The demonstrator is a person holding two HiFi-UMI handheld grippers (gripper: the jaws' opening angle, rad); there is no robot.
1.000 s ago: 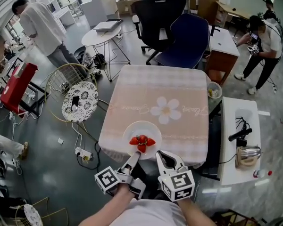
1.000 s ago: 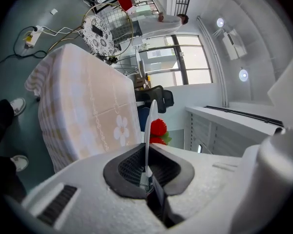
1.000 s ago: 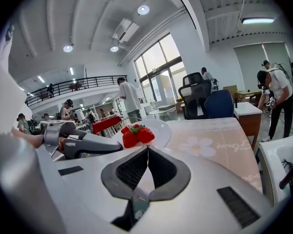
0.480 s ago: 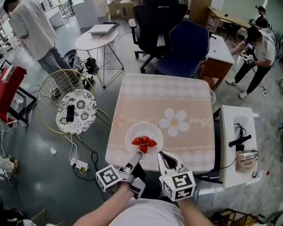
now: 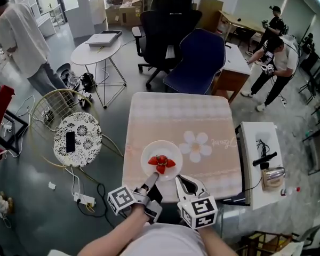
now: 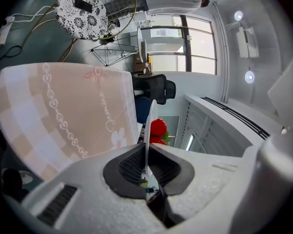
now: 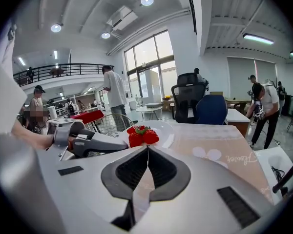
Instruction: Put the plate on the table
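Head view: plate (image 5: pixel 149 150) w/ strawberries (image 5: pixel 161 162) at table (image 5: pixel 202 116) near edge. L gripper (image 5: pixel 151 180) fingers pinching plate's near rim. R gripper (image 5: pixel 180 180) just beside, fingers pressed together, nothing btwn.

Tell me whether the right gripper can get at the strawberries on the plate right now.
Probably yes. The right gripper sits just short of the plate with nothing between it and the strawberries. Its jaws are together and would have to open first.
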